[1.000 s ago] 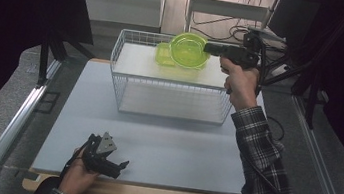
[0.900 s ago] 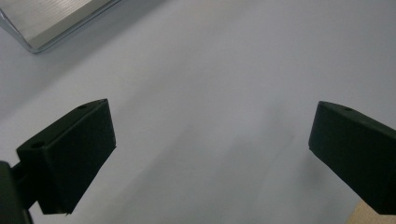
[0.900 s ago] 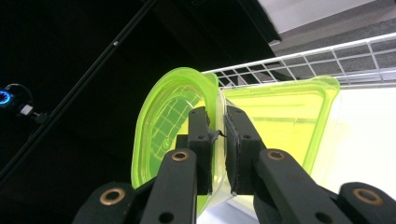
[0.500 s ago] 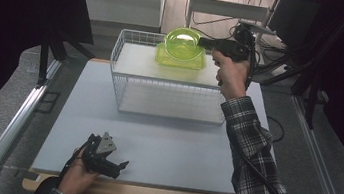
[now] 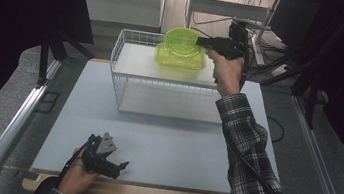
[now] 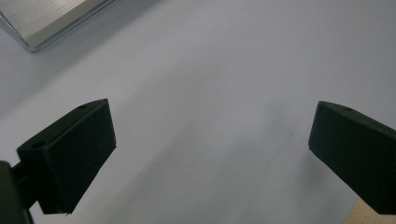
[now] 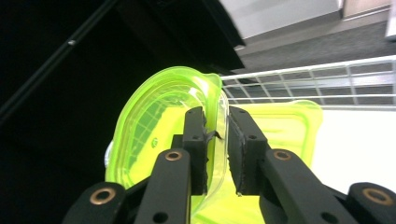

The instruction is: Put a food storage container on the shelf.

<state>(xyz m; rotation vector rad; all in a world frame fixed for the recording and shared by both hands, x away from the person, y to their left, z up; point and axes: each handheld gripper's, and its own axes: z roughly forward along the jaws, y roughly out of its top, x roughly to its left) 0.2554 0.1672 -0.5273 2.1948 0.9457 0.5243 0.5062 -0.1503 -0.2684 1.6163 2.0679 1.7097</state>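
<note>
A person's right hand-held gripper (image 5: 202, 41) holds a translucent green bowl (image 5: 183, 41) on edge by its rim, tilted above a matching green container (image 5: 180, 58) that sits on the upper shelf of a white wire basket rack (image 5: 161, 83) at the far end of the counter (image 5: 164, 141). Its jaws have just been opening slightly, the rim between them in the right gripper view, so the bowl looks close to being let go but not yet seated. The left hand-held gripper (image 5: 110, 162) rests released on the near counter, well apart. Rack wires flank the drop spot.
</note>
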